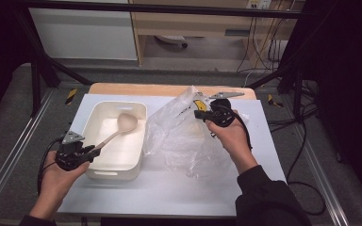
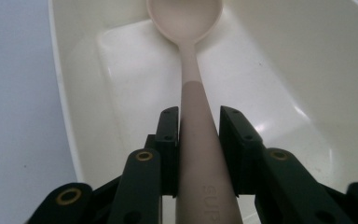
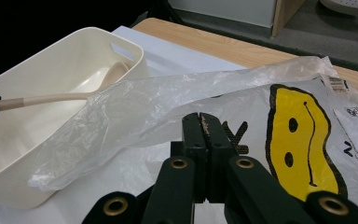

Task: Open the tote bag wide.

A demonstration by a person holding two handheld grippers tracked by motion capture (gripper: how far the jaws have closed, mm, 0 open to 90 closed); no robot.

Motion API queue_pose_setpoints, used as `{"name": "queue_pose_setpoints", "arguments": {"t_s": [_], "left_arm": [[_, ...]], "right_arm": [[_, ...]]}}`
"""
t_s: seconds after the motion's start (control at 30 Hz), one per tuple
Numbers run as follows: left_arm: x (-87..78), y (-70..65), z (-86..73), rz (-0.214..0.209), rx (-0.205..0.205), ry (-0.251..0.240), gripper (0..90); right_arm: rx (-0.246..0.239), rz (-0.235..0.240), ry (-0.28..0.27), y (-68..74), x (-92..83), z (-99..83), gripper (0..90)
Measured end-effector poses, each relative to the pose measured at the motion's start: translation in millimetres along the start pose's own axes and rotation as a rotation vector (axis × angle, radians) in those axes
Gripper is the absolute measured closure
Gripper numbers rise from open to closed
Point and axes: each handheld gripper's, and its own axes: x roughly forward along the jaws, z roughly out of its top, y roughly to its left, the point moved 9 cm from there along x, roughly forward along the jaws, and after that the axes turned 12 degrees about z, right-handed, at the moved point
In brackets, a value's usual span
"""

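Left hand-held gripper (image 2: 198, 154) clamped on stiff, light spoon (image 2: 191, 84) handle over tub (image 1: 99, 136); right hand-held gripper (image 3: 204, 126) pinched together on thin, slippery, floppy plastic bag (image 3: 177, 102) edge.

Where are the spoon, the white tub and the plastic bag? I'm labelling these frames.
spoon (image 2: 186, 18): left gripper view, on its bowl.
white tub (image 1: 115, 172): high view, on its near wall.
plastic bag (image 3: 303, 140): right gripper view, on its yellow face print.
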Motion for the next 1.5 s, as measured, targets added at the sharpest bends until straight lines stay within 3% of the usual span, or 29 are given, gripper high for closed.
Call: {"name": "queue_pose_setpoints", "arguments": {"t_s": [0.37, 0.57, 0.8, 1.13, 1.5], "left_arm": [[-4.2, 0.1, 0.4, -0.003, -0.014, -0.013, 69.5], [-18.7, 4.1, 9.0, 0.001, -0.031, -0.073, 69.5], [-45.9, 2.1, 21.5, -0.030, -0.042, -0.146, 69.5], [-76.1, -16.8, 30.2, -0.129, -0.041, -0.199, 69.5], [-88.9, -46.3, 28.8, -0.199, 0.009, -0.209, 69.6]], "right_arm": [[0.001, 0.000, 0.004, 0.1, 0.4, -0.1, 90.0], [-0.003, -0.002, 0.008, 0.8, 0.7, 0.6, 90.0], [-0.009, 0.003, 0.011, 3.4, -0.5, 4.0, 90.0], [-0.006, 0.007, 0.016, 3.4, 1.2, 6.8, 90.0], [-0.002, 0.003, 0.031, -0.6, 3.4, 4.1, 90.0]]}}
